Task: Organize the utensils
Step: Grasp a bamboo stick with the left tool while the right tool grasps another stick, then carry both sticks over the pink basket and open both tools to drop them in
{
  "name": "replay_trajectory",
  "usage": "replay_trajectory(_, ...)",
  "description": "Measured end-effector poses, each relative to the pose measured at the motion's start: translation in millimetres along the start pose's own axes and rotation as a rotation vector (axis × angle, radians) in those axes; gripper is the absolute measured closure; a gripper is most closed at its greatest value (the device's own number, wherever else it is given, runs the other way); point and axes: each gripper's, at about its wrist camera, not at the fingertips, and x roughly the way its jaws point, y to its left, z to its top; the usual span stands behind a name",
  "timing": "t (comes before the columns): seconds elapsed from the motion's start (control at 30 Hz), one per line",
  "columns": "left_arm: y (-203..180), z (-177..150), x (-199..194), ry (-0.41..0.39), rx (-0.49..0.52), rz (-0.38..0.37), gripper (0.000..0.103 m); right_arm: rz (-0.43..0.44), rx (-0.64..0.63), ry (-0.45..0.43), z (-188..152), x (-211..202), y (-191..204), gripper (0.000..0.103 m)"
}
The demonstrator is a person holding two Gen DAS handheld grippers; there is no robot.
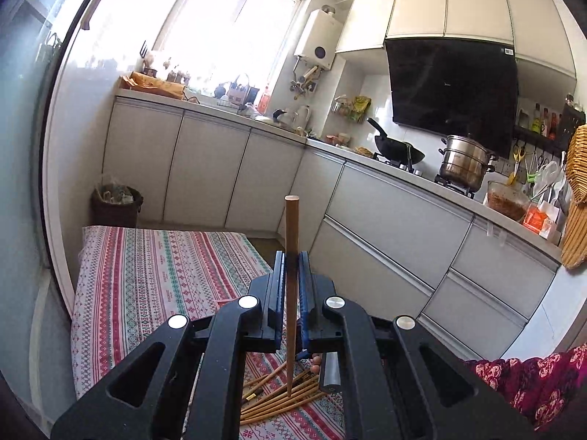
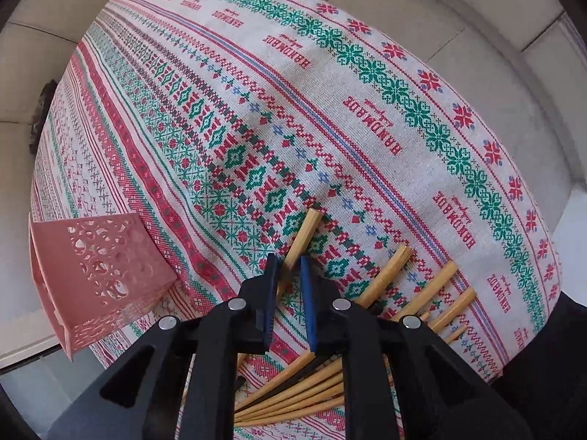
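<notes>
My left gripper is shut on one brown chopstick, which stands upright between the blue pads and reaches down below them. Under it, several bamboo chopsticks lie in a loose pile on the patterned tablecloth. In the right wrist view my right gripper points steeply down at the cloth, jaws a narrow gap apart. A lone chopstick lies between them, with cloth showing beside it. More chopsticks fan out to the right. A pink perforated holder lies on its side at the left.
White kitchen cabinets run along the far wall, with a wok and a steel steamer pot on the stove. A dark bin stands past the table's far end. A floral sleeve shows at lower right, a woven basket at the right edge.
</notes>
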Motion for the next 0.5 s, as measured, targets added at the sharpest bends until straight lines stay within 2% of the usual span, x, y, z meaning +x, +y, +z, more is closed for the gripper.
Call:
replay_trajectory(0.2, 0, -2, -9, -0.029, -0.025, 0.029, 0.097, 0.215, -0.025, -0.080, -22, -24, -28, 0.092)
replay_trajectory(0.4, -12, -5, -11, -0.045, -0.025, 0.080, 0.097, 0.374, -0.127, -0.188, -52, -83, -35, 0.094)
replay_trajectory(0.5, -19, -5, -11, -0.058, -0.028, 0.098, 0.097, 0.437, -0.201, -0.274, -76, -116, -39, 0.095)
